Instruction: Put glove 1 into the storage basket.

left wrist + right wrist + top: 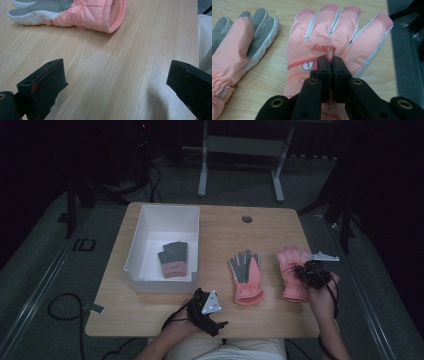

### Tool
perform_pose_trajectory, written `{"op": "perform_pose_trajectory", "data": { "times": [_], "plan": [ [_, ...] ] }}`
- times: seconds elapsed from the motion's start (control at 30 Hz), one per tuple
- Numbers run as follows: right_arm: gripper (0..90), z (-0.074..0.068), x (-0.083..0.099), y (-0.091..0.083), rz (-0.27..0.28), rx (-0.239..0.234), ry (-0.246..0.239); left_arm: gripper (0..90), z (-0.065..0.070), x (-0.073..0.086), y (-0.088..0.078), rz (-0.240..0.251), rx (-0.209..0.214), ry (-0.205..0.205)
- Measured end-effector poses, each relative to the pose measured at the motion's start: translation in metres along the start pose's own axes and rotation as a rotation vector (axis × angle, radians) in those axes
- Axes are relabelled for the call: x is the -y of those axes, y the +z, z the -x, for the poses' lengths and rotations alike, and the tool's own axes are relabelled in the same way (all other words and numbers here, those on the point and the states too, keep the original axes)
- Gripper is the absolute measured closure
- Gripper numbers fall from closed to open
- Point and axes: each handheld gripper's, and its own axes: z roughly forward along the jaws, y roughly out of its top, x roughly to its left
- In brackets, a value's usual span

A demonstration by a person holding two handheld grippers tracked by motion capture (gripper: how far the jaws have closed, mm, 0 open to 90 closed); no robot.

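The wooden table (220, 227) has a white bin (150, 227) on its left half, its near wall just beyond the left gripper (206, 310), which rests near the front edge. A small dark-and-pink glove (173, 260) lies inside the bin. Bare wood runs across the far half of the table to the right of the bin, and a strip of it is open between the two pink gloves on the right half. The palm-up pink glove (246, 277) lies near the middle, cuff toward the front edge; in the left gripper view its cuff (100, 15) is well ahead of the jaws, with open wood between. The left gripper's jaws stand wide apart and hold nothing. The back-up pink glove (332, 40) lies close to the table's right edge, fingers pointing away from the person. The right gripper (331, 60) sits over the back of this glove, its jaws drawn together; whether they pinch the fabric between the pads cannot be told. The right hand (322, 295) holds that gripper over the table's right front corner.
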Motion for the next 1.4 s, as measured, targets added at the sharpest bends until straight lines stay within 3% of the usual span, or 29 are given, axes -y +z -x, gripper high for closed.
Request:
{"op": "perform_pose_trajectory", "data": {
  "times": [0.4,0.5,0.7,0.87,0.97,1.07,1.17,1.4],
  "plan": [
    [85.2,-0.007,0.014,0.039,-0.063,-0.014,0.005,1.9,0.0,0.0,0.0,0.001,0.003,0.003],
    [84.4,-0.008,0.013,0.041,-0.067,-0.017,-0.008,1.9,0.0,0.0,0.0,0.001,0.004,0.005],
    [73.9,-0.002,0.005,0.034,-0.054,-0.057,-0.082,1.9,0.0,0.0,-0.001,0.005,0.009,0.001],
    [69.4,0.001,0.004,0.025,-0.034,-0.092,-0.184,1.9,-0.001,0.0,-0.001,0.005,0.009,0.0],
    [69.0,0.0,0.007,0.025,-0.042,-0.103,-0.192,1.9,-0.001,0.0,-0.001,0.004,0.008,0.0],
    [64.1,-0.001,0.014,0.028,-0.046,-0.087,-0.189,1.9,-0.001,0.001,-0.001,0.006,0.009,-0.001],
    [67.3,-0.003,0.019,0.031,-0.047,-0.08,-0.181,1.9,0.0,0.001,-0.001,0.004,0.011,-0.001],
    [76.8,-0.002,0.027,0.041,-0.051,-0.082,-0.1,1.9,0.0,0.001,0.0,0.005,0.012,0.001]
  ]
}}
